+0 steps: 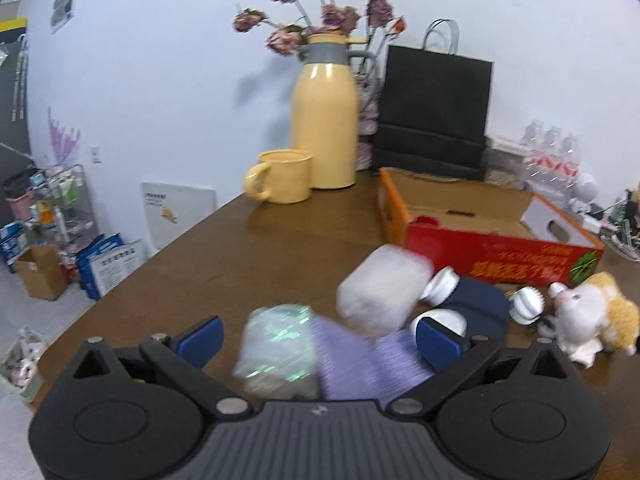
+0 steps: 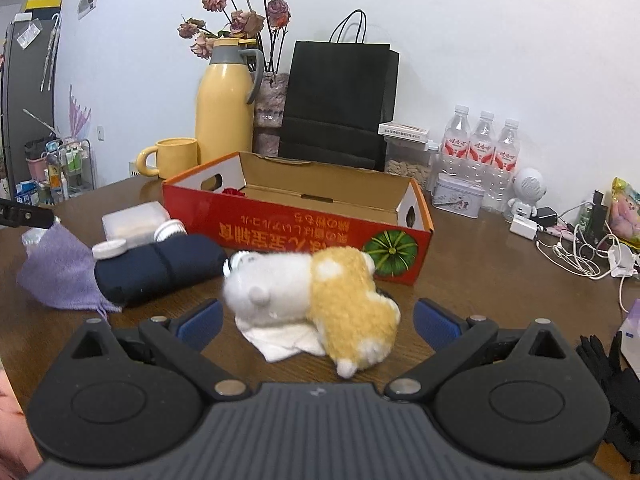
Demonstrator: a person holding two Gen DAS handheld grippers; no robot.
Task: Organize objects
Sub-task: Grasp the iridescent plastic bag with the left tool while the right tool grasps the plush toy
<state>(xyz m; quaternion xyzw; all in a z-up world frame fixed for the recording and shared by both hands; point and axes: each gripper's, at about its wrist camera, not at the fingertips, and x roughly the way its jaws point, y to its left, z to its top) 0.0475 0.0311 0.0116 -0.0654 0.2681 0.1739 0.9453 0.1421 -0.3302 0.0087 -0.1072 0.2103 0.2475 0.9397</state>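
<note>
Right wrist view: right gripper (image 2: 316, 316) fingers spreading wide, straddling plush toy (image 2: 320, 292) at frame centre, lining up grasp; left gripper (image 1: 318, 334) fingers released too

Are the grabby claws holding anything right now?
No. The left gripper is open around a purple cloth, and the right gripper is open around a plush toy. Neither is pinching.

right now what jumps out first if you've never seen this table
The long red cardboard box lying open mid-table, with a yellow-and-white plush toy lying right in front of it between the open right gripper fingers. Behind stand a tall yellow jug, a matching mug and dried roses.
</note>
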